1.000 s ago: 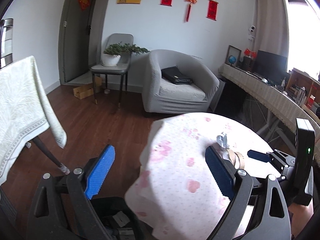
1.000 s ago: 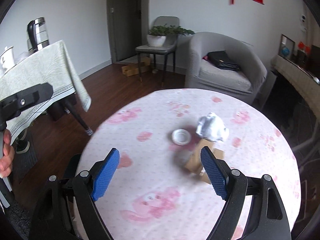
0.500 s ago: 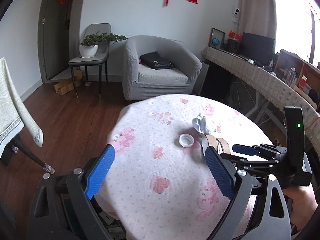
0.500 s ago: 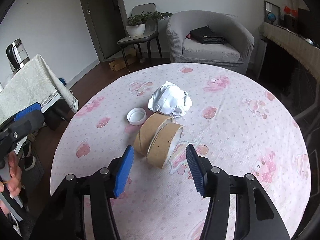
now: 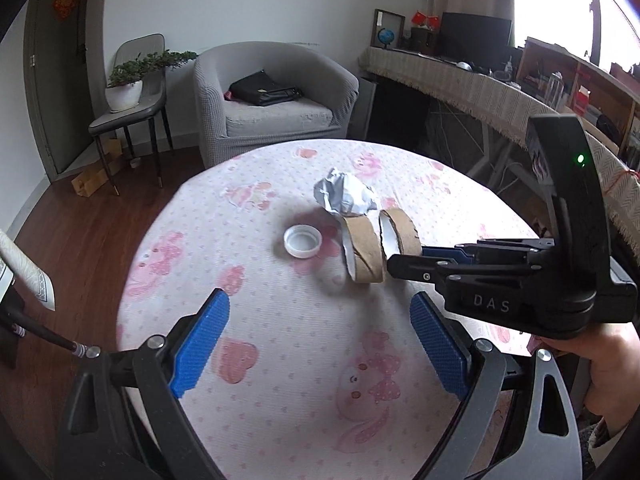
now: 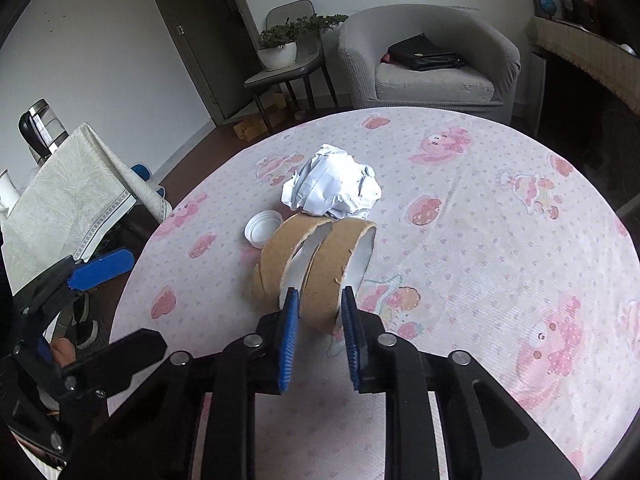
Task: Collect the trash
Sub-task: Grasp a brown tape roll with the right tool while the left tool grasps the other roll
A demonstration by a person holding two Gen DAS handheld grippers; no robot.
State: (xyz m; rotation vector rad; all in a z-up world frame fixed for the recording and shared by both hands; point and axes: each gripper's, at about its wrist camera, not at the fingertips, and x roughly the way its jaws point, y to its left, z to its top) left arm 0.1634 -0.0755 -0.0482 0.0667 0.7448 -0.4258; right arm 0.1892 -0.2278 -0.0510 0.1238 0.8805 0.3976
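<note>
On the round table (image 5: 280, 380) with a pink-print cloth lie a crumpled white paper ball (image 5: 346, 196) (image 6: 332, 188), a white bottle cap (image 5: 303, 241) (image 6: 262, 230) and two brown cardboard rings standing on edge. My right gripper (image 6: 319, 312) (image 5: 404, 262) is closing on the nearer ring (image 6: 332, 272) (image 5: 402, 232), and its blue pads touch the ring's two rims. The other ring (image 6: 276, 264) (image 5: 362, 254) stands just to the left, free. My left gripper (image 5: 320, 340) hangs open above the near part of the table with nothing between its pads.
A grey armchair (image 5: 272, 96) with a black bag stands beyond the table. A chair with a potted plant (image 5: 126, 88) is at the back left. A long draped desk (image 5: 480, 84) runs along the right. A second cloth-covered table (image 6: 68, 200) stands left.
The right gripper came down and forward to the rings and its jaws narrowed from wide around the nearer ring. The left gripper swung over the table and lower, staying open.
</note>
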